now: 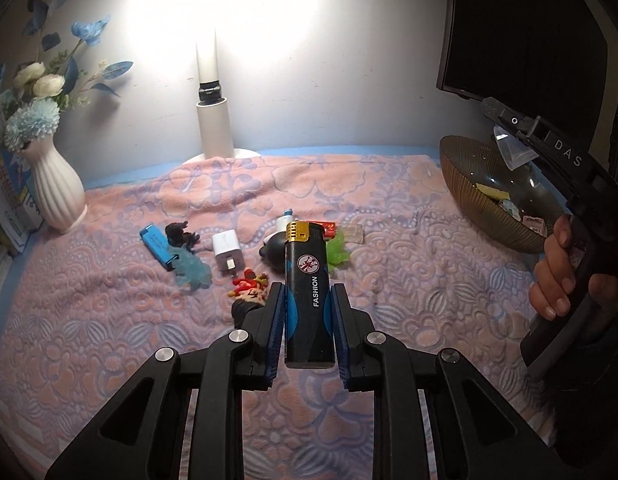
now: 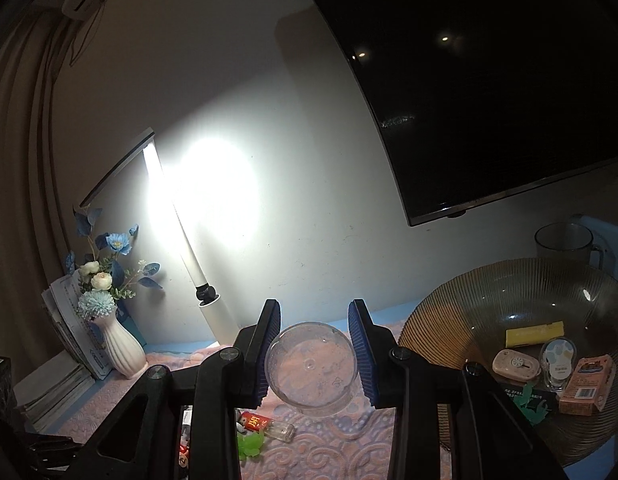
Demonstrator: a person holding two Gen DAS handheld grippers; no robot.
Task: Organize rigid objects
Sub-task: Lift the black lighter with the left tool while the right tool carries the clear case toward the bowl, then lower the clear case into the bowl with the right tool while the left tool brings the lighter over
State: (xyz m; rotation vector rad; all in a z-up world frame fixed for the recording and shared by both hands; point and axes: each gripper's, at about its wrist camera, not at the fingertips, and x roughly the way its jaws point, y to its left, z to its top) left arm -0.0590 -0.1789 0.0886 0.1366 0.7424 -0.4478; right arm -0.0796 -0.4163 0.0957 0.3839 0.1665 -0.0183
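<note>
In the left wrist view my left gripper (image 1: 307,289) is shut on a black lighter (image 1: 307,280) with a gold cap, held upright above the pink cloth (image 1: 109,320). Beyond it lie a blue lighter (image 1: 157,246), a white charger plug (image 1: 227,254), small toy figures (image 1: 193,270), a green piece (image 1: 339,254) and a red lighter (image 1: 325,227). My right gripper (image 2: 313,307) is shut on a clear round dome (image 2: 311,364), just left of the ribbed glass bowl (image 2: 441,332). In the left wrist view a hand (image 1: 557,276) holds that gripper over the bowl (image 1: 469,184).
The bowl holds a yellow lighter (image 2: 535,334) and several small packets. A white vase of flowers (image 1: 59,188) and stacked books stand at the left. A lit desk lamp (image 1: 213,128) stands at the back wall, with a dark monitor (image 1: 521,40) and a clear jug (image 2: 565,244) at the back right.
</note>
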